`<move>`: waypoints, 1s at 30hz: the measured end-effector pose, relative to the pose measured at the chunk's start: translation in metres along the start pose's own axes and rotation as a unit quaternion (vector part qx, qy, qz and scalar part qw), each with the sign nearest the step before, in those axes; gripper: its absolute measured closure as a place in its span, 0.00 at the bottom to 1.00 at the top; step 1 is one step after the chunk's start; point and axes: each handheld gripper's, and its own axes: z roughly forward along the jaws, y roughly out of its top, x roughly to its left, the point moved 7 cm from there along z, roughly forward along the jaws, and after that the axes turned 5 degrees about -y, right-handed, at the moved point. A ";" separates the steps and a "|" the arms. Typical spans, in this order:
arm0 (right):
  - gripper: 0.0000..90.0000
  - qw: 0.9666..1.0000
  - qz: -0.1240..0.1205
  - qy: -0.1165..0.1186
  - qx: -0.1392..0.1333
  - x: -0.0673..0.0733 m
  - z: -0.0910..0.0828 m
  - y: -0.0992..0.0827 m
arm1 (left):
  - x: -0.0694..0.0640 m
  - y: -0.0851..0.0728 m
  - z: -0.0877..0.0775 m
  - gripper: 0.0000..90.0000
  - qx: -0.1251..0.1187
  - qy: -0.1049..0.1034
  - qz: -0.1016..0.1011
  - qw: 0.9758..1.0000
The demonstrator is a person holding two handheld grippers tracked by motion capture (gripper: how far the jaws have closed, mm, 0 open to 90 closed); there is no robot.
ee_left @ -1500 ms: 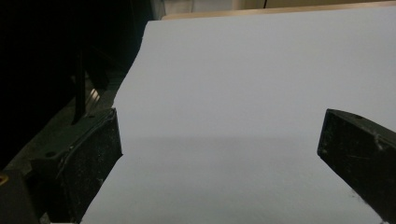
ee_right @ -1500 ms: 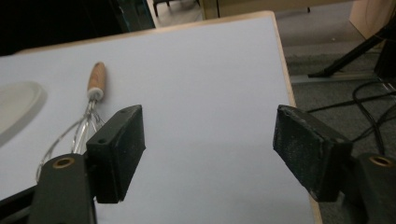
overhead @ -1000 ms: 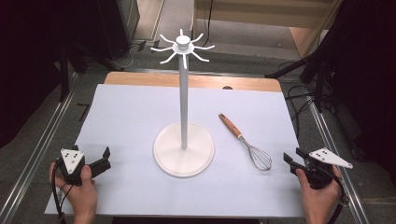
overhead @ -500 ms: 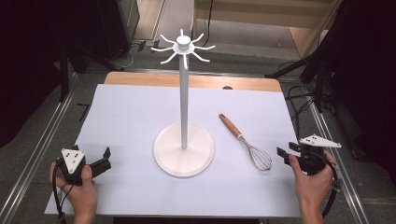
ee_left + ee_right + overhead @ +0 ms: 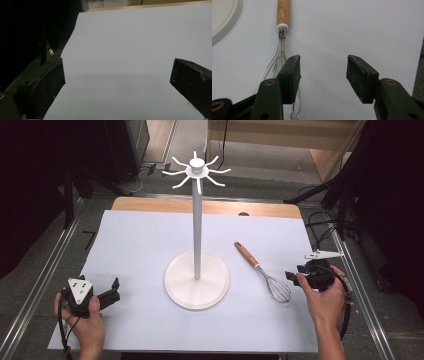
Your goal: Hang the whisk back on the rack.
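At the near left of the worktop [image 5: 150, 245], the left hand-held gripper [image 5: 114, 290] rests with its jaws spread wide over bare white surface, holding nothing. At centre stands the white hook stand [image 5: 197, 270]. Right of it lies the whisk [image 5: 265, 275], wooden handle pointing far-left, wire head near-right. The right hand-held gripper [image 5: 323, 75] hovers just beside the wires, jaws apart and empty. The likely step is grasping the whisk: shift left and straddle the handle, not the springy wires, before closing.
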 end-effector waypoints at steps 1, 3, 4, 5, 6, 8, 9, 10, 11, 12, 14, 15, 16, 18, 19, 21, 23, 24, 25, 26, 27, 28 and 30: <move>0.52 1.000 -0.001 0.001 0.004 0.001 0.001 0.002 | 0.000 0.000 0.000 0.00 0.000 0.001 -0.001 1.000; 0.52 1.000 -0.006 0.002 0.015 0.004 0.004 0.007 | 0.000 0.000 0.000 0.00 0.000 -0.001 -0.001 1.000; 0.52 1.000 -0.008 0.001 0.018 0.005 0.005 0.008 | 0.000 0.000 0.000 0.00 0.000 0.000 -0.001 1.000; 0.52 1.000 -0.009 0.002 0.022 0.006 0.007 0.010 | 0.000 0.000 0.000 0.00 0.000 0.000 -0.001 1.000; 0.53 1.000 -0.012 0.001 0.029 0.007 0.008 0.012 | 0.000 0.000 0.000 0.00 0.000 0.000 -0.001 1.000; 0.53 0.999 -0.016 -0.001 0.036 0.008 0.011 0.015 | 0.000 0.000 0.000 0.00 0.001 -0.001 -0.001 1.000; 0.53 0.999 -0.015 0.000 0.038 0.008 0.012 0.016 | 0.000 0.000 0.000 0.00 0.001 -0.001 0.000 1.000; 0.53 0.999 -0.017 -0.001 0.040 0.008 0.013 0.017 | 0.000 0.000 0.000 0.00 0.002 -0.001 0.001 1.000; 0.53 0.999 -0.018 -0.002 0.039 0.009 0.014 0.019 | 0.000 0.000 0.000 0.00 0.004 -0.001 0.002 1.000; 0.53 0.999 -0.018 -0.001 0.042 0.010 0.015 0.020 | 0.000 0.000 0.001 0.00 0.003 -0.002 0.002 1.000; 0.53 0.998 -0.028 -0.006 0.050 0.011 0.017 0.024 | -0.001 0.000 0.002 0.00 0.004 -0.002 0.003 1.000; 0.53 0.998 -0.028 -0.004 0.053 0.012 0.018 0.025 | -0.001 0.000 0.002 0.00 0.006 -0.001 0.005 1.000; 0.53 0.998 -0.031 -0.004 0.056 0.012 0.019 0.026 | -0.001 -0.001 0.001 0.00 0.010 0.001 0.007 1.000; 0.53 0.997 -0.035 -0.006 0.062 0.014 0.021 0.030 | -0.001 -0.001 0.002 0.00 0.009 0.001 0.007 1.000; 0.53 0.997 -0.037 -0.005 0.065 0.015 0.022 0.031 | -0.001 -0.001 0.002 0.00 0.009 0.001 0.007 1.000; 0.54 0.996 -0.046 -0.007 0.078 0.017 0.026 0.034 | -0.001 -0.001 0.002 0.00 0.010 0.000 0.006 1.000; 0.54 0.995 -0.051 -0.006 0.088 0.018 0.028 0.036 | -0.001 -0.001 0.002 0.00 0.009 0.000 0.006 1.000; 0.54 0.995 -0.051 -0.004 0.091 0.019 0.029 0.038 | -0.001 -0.001 0.002 0.00 0.009 0.000 0.005 1.000; 0.54 0.994 -0.051 0.003 0.095 0.021 0.030 0.039 | -0.001 -0.001 0.002 0.00 0.009 -0.001 0.005 1.000; 0.54 0.994 -0.052 0.008 0.100 0.023 0.031 0.041 | -0.001 -0.001 0.002 0.00 0.009 -0.001 0.005 1.000; 0.54 0.993 -0.059 0.011 0.105 0.024 0.032 0.043 | -0.001 -0.001 0.002 0.00 0.009 -0.002 0.005 1.000; 0.53 0.992 -0.058 0.012 0.112 0.026 0.033 0.044 | -0.001 -0.001 0.002 0.00 0.009 -0.002 0.005 1.000; 0.53 0.990 -0.062 0.013 0.122 0.029 0.036 0.047 | -0.001 -0.001 0.002 0.00 0.010 -0.002 0.004 1.000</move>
